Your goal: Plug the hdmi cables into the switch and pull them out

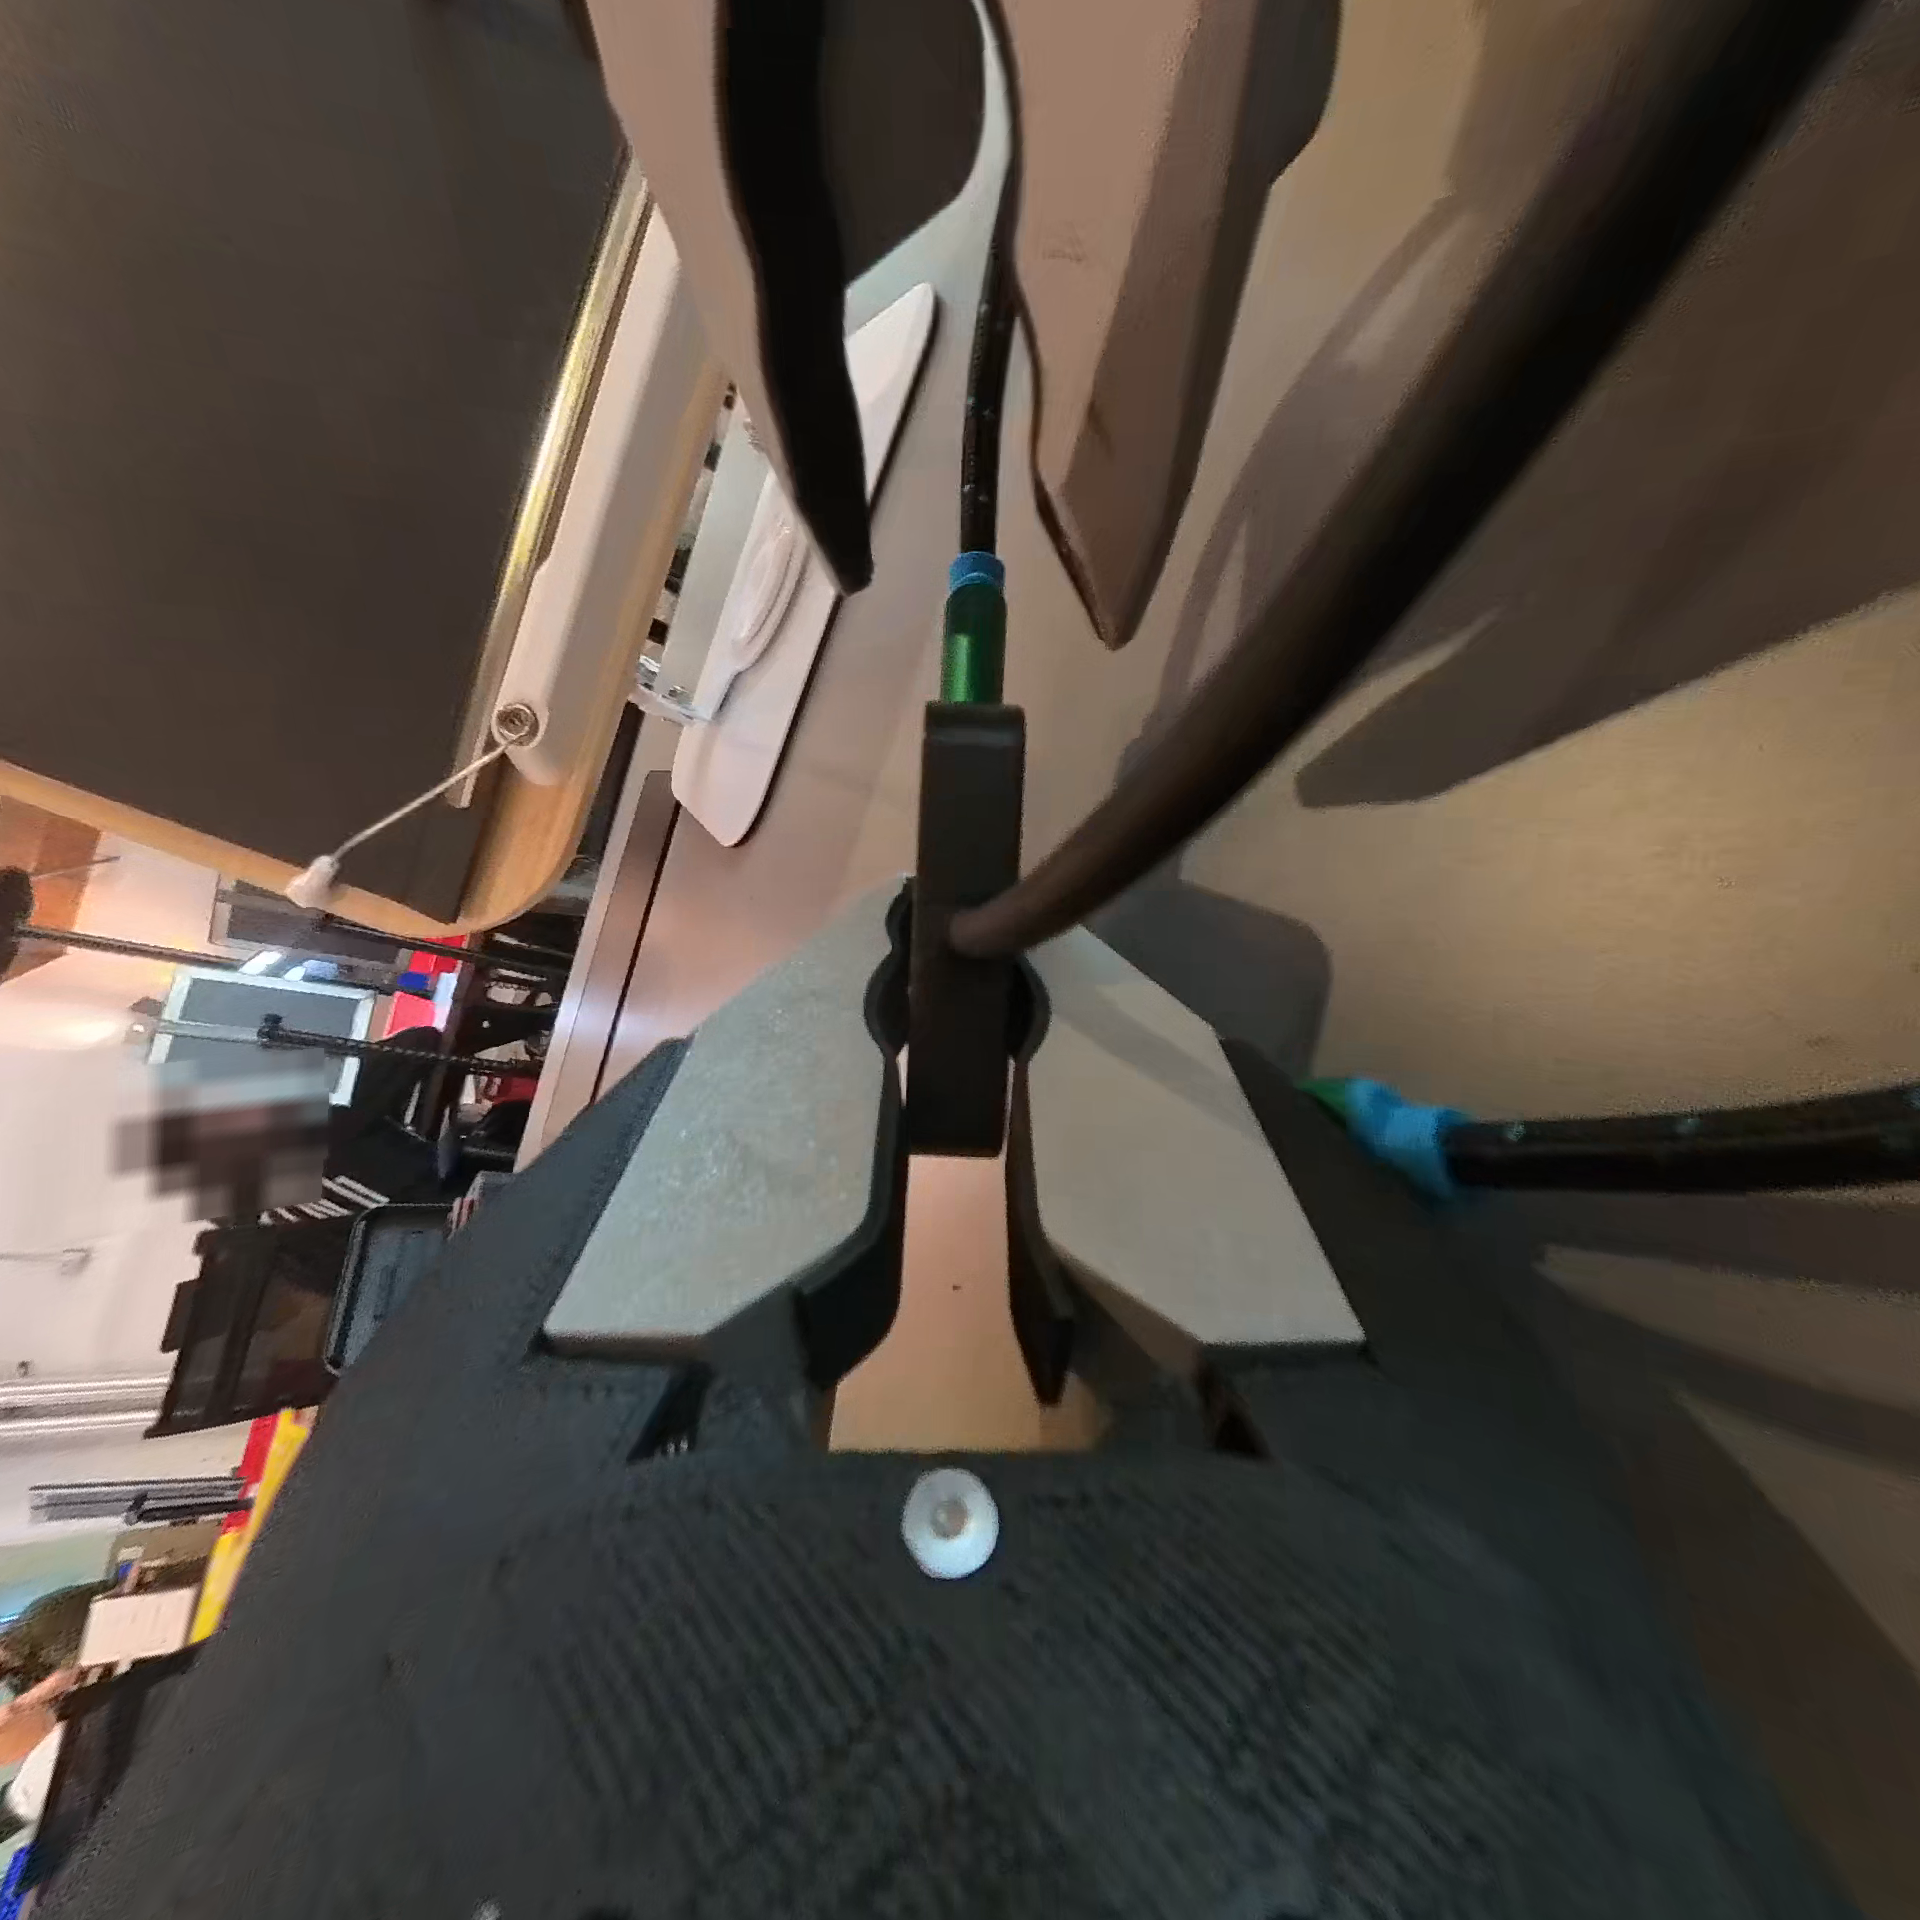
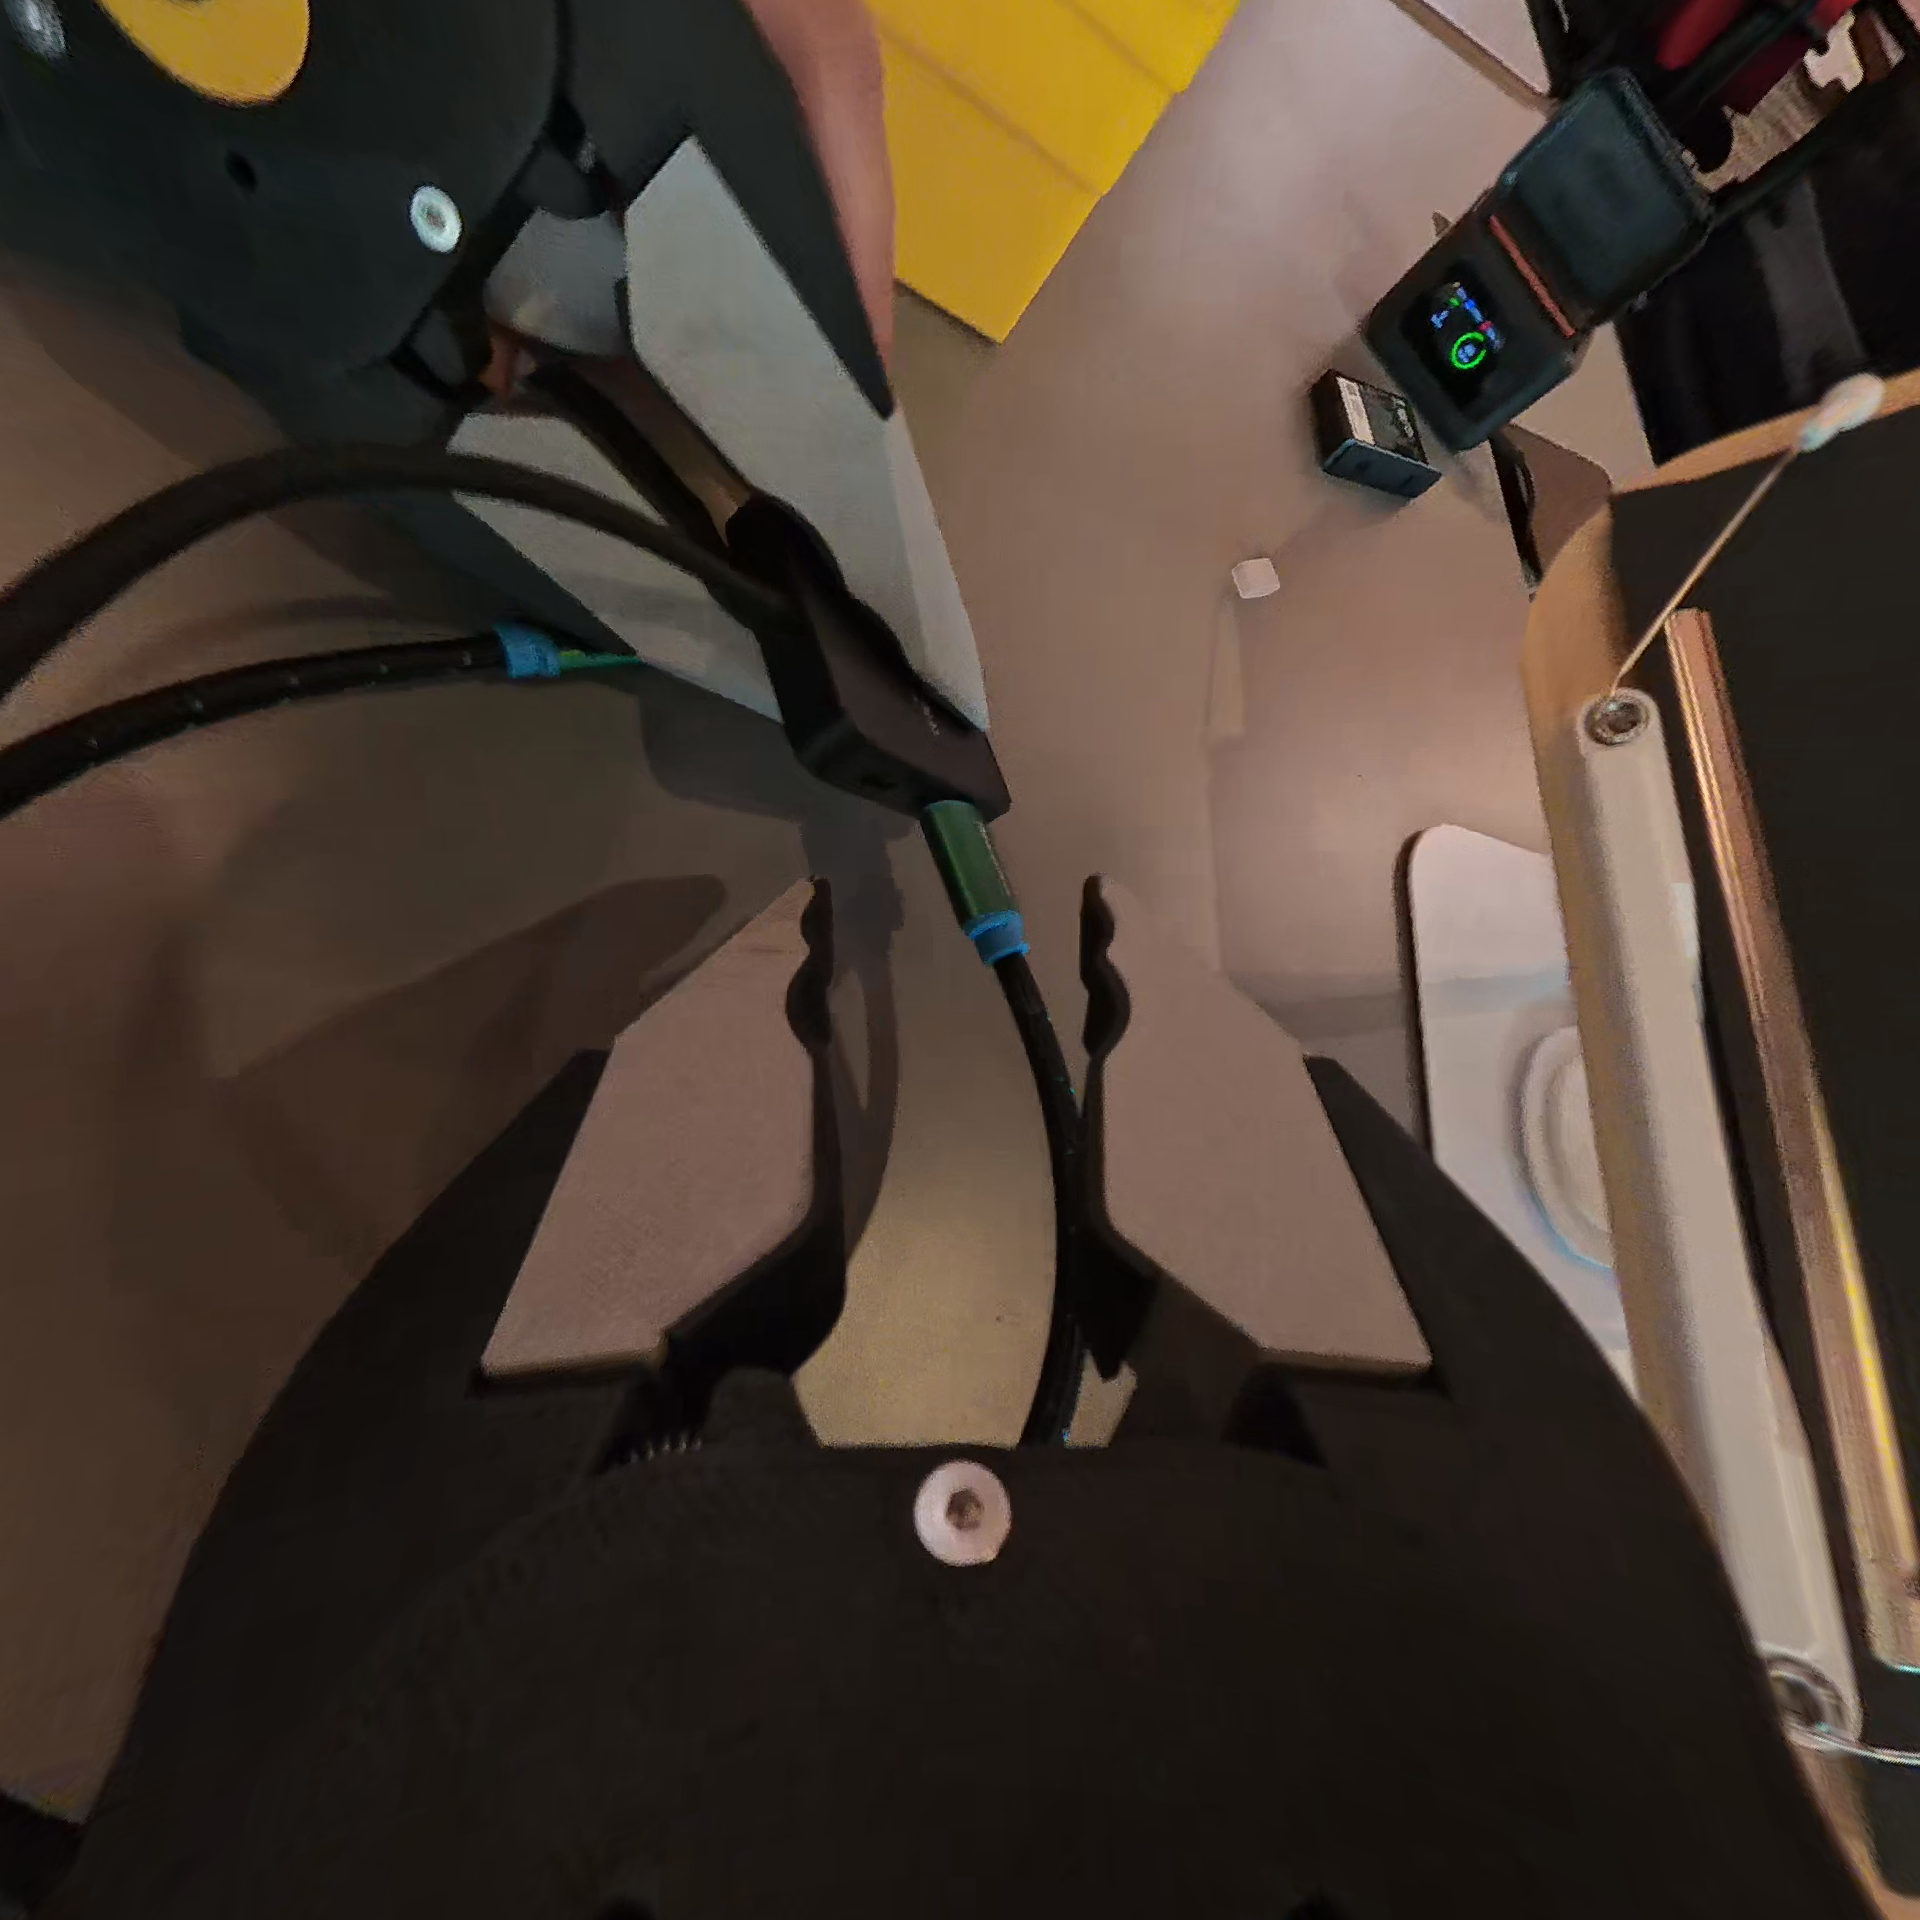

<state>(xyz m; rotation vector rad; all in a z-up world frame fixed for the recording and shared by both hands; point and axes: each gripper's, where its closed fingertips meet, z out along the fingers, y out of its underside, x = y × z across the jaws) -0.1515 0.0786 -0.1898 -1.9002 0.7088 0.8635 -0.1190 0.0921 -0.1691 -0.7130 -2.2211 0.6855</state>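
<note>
My left gripper (image 1: 961, 925) is shut on the black switch (image 1: 966, 790), which sticks out past its fingertips. A green HDMI plug (image 1: 964, 655) with a blue collar sits in the switch's far end, and its black cable runs away towards my right gripper (image 1: 982, 608). In the right wrist view, my right gripper (image 2: 951, 935) is open, with the green plug (image 2: 971, 868) and its cable between the fingers, untouched. The switch (image 2: 883, 717) and left gripper (image 2: 831, 644) show beyond. A second HDMI cable (image 2: 525, 652) with a blue collar ends behind the left gripper's finger.
A thick dark cable (image 1: 1299, 675) leaves the switch's side. A black board with gold trim (image 2: 1818, 935) and a white pad (image 2: 1486, 1039) lie to the right. A small camera with a lit screen (image 2: 1465, 332), a black block (image 2: 1371, 436), a white cube (image 2: 1254, 578) and a yellow box (image 2: 1018, 135) lie farther off. Left tips to right tips: about 5 cm.
</note>
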